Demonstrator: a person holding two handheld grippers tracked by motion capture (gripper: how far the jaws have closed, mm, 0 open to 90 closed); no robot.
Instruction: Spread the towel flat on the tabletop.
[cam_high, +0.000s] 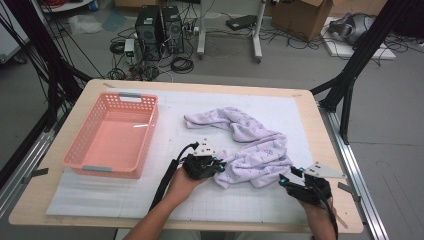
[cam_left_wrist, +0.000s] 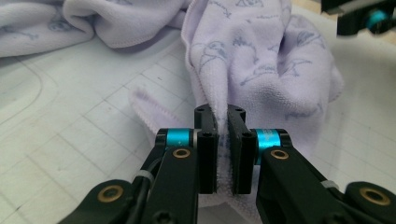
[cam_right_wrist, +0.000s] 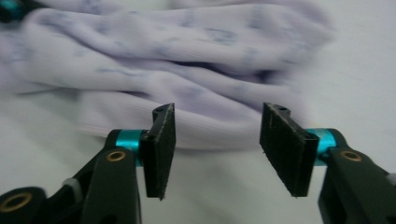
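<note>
On the surface (cam_high: 300, 107), a crumpled lilac towel (cam_high: 250, 145) printed with small grey figures lies right of centre on a white gridded mat (cam_high: 165, 150). A pink basket (cam_high: 112, 135) stands on the mat to the towel's left, well apart from it.

Left tongs (cam_high: 220, 164): held at the towel's near left edge. In the left gripper view the left tongs (cam_left_wrist: 222, 154) are pressed together on a fold of the towel (cam_left_wrist: 252, 60), the cloth rising between the two black pads and spilling out above and below them. The grid of the mat (cam_left_wrist: 84, 135) shows to the left of the fold.

Right tongs (cam_high: 285, 181): held just beside the towel's near right corner, with the grey three-cornered plate (cam_high: 322, 171) on top. In the right gripper view the right tongs (cam_right_wrist: 217, 140) stand spread, pads apart and bare, nothing between them; the towel (cam_right_wrist: 177, 60) lies just beyond their tips, blurred. Whether the pads touch the cloth cannot be told from the high view; the right gripper view shows them clear of it.

Both forearms enter from the bottom edge of the high view.
</note>
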